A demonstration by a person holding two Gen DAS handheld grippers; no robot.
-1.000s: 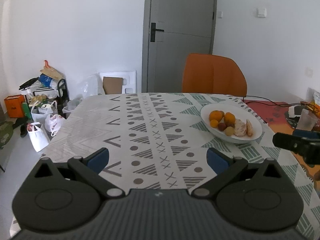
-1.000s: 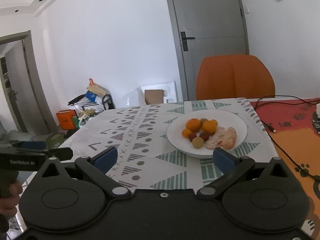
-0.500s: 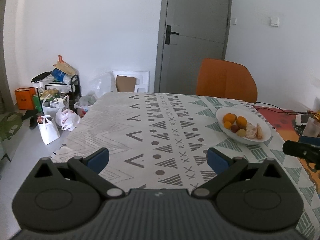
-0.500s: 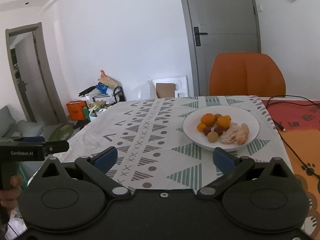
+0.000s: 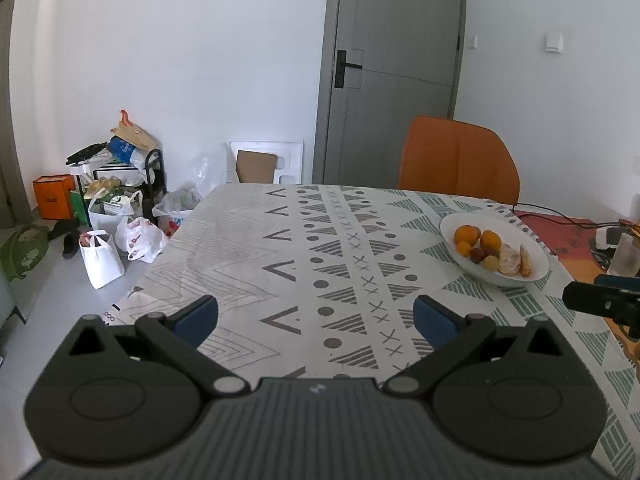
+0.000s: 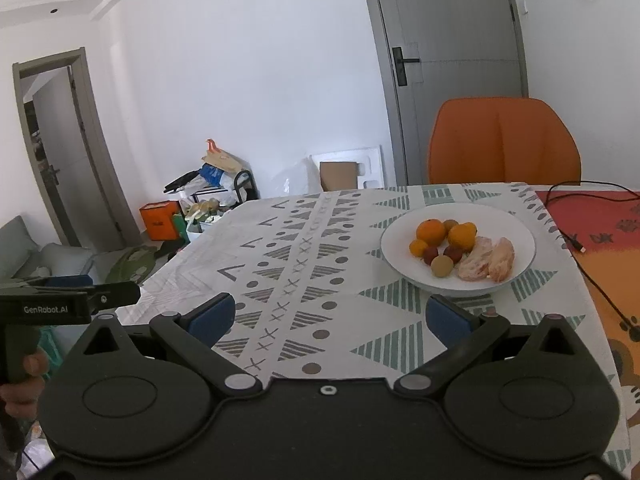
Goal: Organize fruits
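Note:
A white bowl [image 6: 520,240] sits on the patterned tablecloth [image 6: 312,264] at the right side of the table. It holds oranges [image 6: 430,231], small dark red fruits [image 6: 431,254], a pale round fruit [image 6: 442,266] and peeled citrus segments [image 6: 486,259]. The bowl also shows in the left wrist view [image 5: 536,258]. My right gripper [image 6: 330,318] is open and empty, hovering near the table's front edge, short of the bowl. My left gripper [image 5: 316,316] is open and empty over the table's front left part.
An orange chair [image 6: 504,140] stands behind the table by a grey door [image 6: 452,60]. A black cable [image 6: 592,264] lies on a red-orange mat [image 6: 600,220] at the right. Bags and clutter [image 5: 116,216] fill the floor at the left.
Both grippers have pulled back from the table and the bowl, which now looks smaller and farther. Both stayed open and empty.

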